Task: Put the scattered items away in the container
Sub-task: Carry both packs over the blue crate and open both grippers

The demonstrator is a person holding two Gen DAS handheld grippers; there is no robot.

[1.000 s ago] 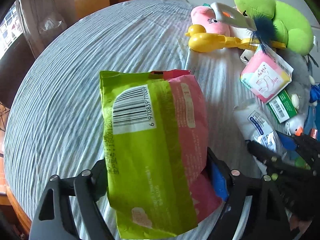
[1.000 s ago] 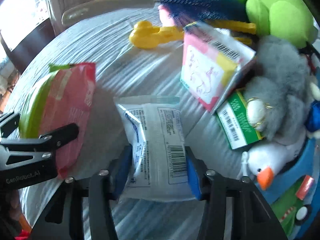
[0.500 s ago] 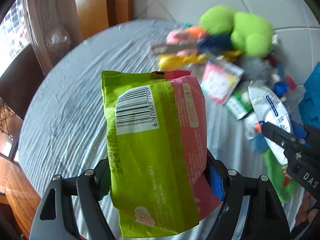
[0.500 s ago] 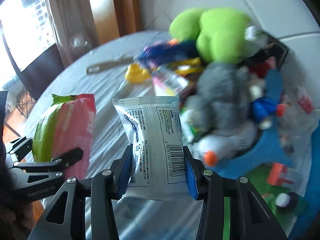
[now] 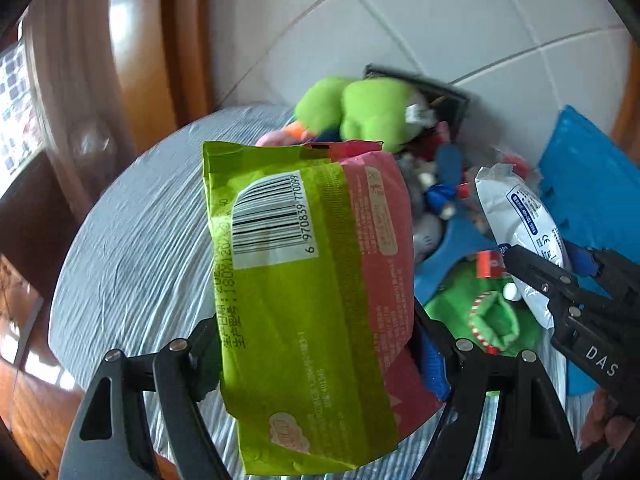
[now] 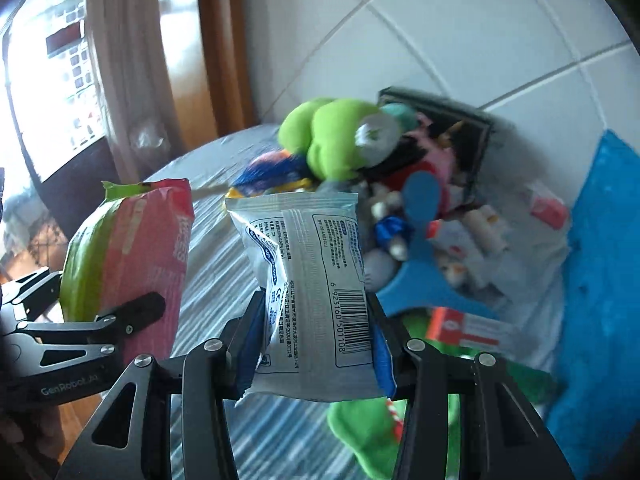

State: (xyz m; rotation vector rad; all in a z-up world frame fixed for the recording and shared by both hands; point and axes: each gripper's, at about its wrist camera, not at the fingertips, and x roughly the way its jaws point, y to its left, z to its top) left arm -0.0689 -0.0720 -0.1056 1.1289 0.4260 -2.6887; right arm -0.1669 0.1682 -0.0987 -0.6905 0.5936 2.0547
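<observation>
Left gripper (image 5: 316, 344) clamped on green-pink packet (image 5: 308, 280), right gripper (image 6: 316, 344) clamped on white sachet (image 6: 312, 280), both above striped tablecloth (image 5: 132, 248).

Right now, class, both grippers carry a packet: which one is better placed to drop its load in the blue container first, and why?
Probably the right. Its white packet hangs nearer the blue container, which fills the right of both views. The left gripper's green packet sits over the striped cloth, farther from it.

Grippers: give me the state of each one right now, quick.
Left gripper: closed on the green and pink packet.
Right gripper: closed on the white packet.
</observation>
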